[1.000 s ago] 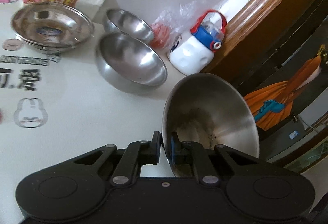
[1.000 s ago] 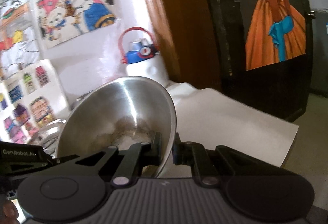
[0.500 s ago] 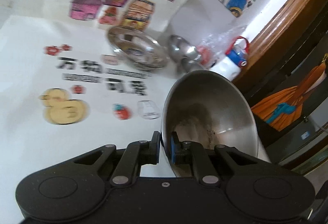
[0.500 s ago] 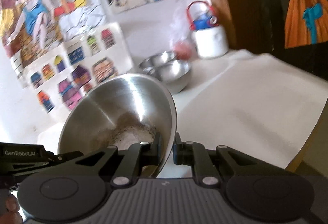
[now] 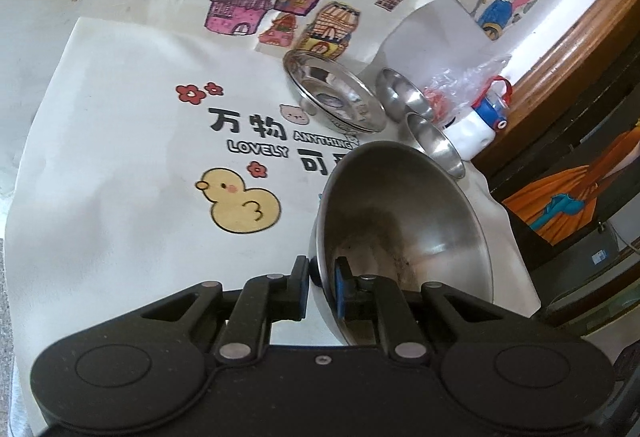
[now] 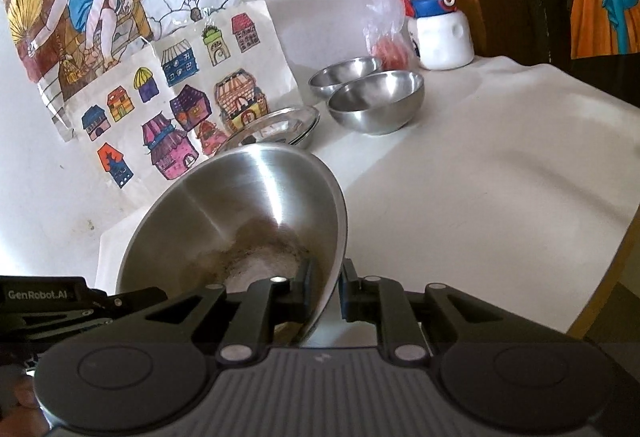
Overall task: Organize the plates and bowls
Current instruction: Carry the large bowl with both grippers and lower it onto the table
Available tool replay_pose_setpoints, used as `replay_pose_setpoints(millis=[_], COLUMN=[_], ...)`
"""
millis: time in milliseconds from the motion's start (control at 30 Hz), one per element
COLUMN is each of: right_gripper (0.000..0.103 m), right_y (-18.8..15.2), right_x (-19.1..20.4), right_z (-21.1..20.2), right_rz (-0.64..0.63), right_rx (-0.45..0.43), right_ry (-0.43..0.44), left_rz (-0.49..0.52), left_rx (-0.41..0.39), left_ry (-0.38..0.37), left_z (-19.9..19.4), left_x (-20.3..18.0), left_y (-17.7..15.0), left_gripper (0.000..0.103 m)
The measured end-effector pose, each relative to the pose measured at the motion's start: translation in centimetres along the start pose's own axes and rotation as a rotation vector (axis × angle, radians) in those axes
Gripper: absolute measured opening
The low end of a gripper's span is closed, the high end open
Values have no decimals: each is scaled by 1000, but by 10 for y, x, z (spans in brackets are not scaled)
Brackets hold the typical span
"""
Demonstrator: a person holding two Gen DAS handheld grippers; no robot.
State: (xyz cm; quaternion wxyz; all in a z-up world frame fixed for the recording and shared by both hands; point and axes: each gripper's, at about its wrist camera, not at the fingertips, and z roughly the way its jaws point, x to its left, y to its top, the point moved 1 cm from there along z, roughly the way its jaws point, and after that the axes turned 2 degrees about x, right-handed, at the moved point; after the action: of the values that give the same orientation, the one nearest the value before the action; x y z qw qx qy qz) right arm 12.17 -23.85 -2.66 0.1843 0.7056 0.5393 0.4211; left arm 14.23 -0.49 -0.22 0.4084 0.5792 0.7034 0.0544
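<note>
A large steel bowl hangs tilted above the white table, pinched at its rim from both sides. The left claw grips the rim's near edge, one pad inside and one outside; its jaws have just been easing apart, yet the rim sits between them. The right claw clamps the opposite rim likewise, its jaws also just loosening with the rim between the pads. At about one o'clock from the bowl, in the right wrist view, two smaller steel bowls sit touching; at twelve o'clock lies a stack of steel plates. Beyond the bowls stand a white bottle and a plastic bag.
</note>
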Motion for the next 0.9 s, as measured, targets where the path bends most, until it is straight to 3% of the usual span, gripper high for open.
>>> replay_pose_setpoints(millis=[767, 900], right_gripper=[28, 30], right_y=[6, 5], right_x=[8, 7], right_z=[25, 24], right_rz=[31, 29], right_rx=[7, -6], right_ry=[41, 46], left_rz=[-34, -27], left_rx=[35, 13], left_ry=[0, 0], left_z=[25, 21], left_x=[20, 20], left_y=[24, 25], left_gripper=[16, 18])
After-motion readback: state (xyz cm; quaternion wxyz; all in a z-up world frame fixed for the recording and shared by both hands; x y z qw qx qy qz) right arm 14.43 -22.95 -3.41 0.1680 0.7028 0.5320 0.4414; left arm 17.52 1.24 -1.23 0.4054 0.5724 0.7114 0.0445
